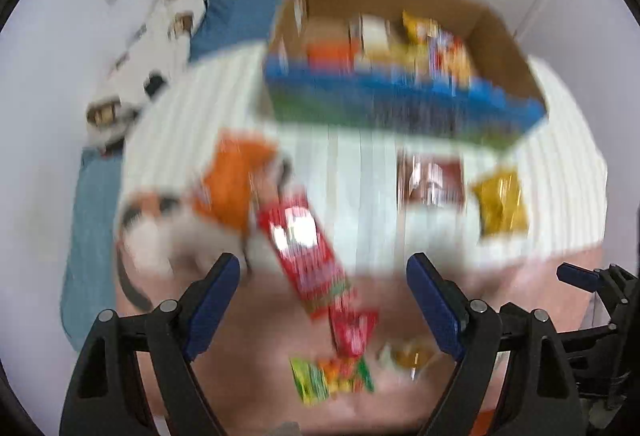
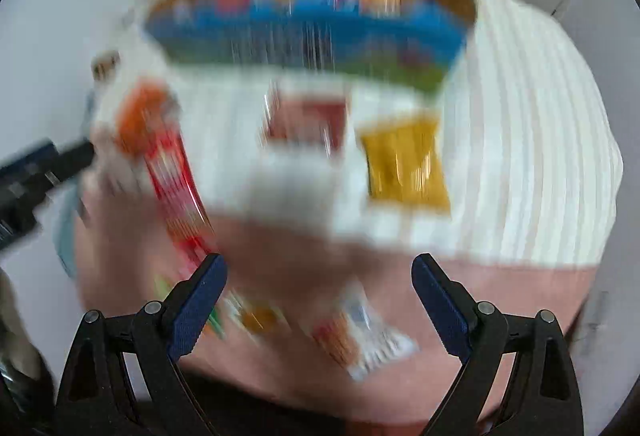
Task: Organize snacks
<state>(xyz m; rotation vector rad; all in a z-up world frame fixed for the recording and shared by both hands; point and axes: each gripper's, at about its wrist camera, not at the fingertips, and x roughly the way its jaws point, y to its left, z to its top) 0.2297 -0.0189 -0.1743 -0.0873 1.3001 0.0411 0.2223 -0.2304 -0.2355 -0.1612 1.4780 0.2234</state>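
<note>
Left view, nearest: left hand-held gripper (image 1: 323, 278), jaws spread wide, holding nothing.
Left view, beyond it: red snack packet (image 1: 306, 248) lying flat just past the fingertips; cardboard box (image 1: 400, 55) farther back, already holding snacks.
Right view, nearest: right hand-held gripper (image 2: 319, 278), jaws apart, empty.
Right view, beyond it: yellow snack packet (image 2: 404, 161) on the striped white cloth (image 2: 540, 155).
Handling, judged: light, soft, crinkly, slippery film; pinch across a sealed edge.
Caveat: heavy motion blur.
</note>
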